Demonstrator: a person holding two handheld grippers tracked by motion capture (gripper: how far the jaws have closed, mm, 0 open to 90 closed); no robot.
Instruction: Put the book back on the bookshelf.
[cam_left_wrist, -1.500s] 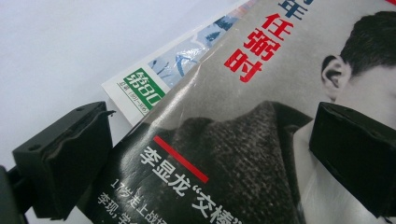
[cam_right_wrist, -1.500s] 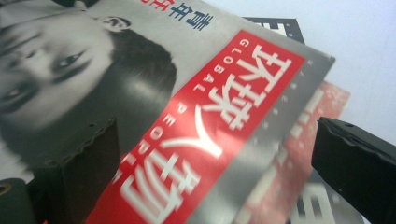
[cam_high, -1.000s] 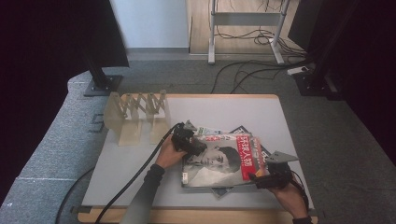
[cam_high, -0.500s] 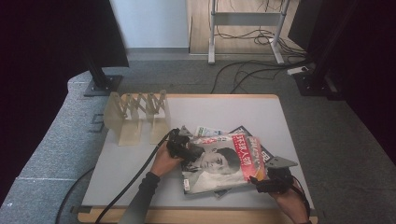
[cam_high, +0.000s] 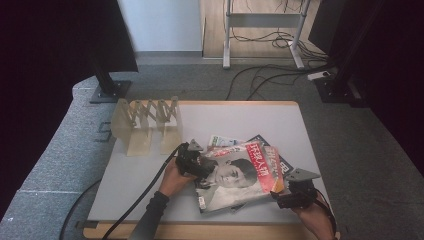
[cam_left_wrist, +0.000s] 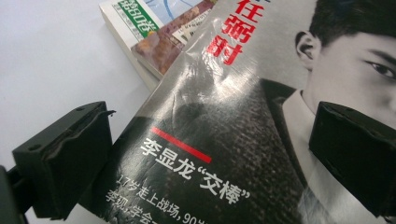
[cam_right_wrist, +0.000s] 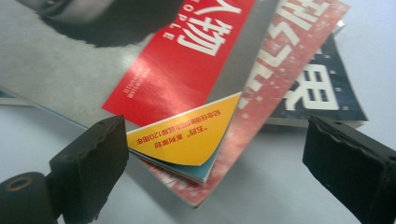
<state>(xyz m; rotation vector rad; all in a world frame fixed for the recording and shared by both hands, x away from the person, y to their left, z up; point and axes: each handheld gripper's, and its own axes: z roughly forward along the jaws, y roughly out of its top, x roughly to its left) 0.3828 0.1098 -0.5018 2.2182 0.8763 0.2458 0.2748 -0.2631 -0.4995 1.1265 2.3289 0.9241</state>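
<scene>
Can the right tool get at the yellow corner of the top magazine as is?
Probably yes. The right tool is open, its jaws either side of the top magazine's yellow corner, which sticks out past the covers beneath, nothing between.

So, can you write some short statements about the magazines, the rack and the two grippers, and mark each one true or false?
1. The top magazine has a face on its cover. True.
2. The left gripper is shut. False: its jaws stand wide open.
3. The rack holds a magazine. False: it stands empty.
4. The right gripper is at the top magazine's yellow corner. True.
</scene>
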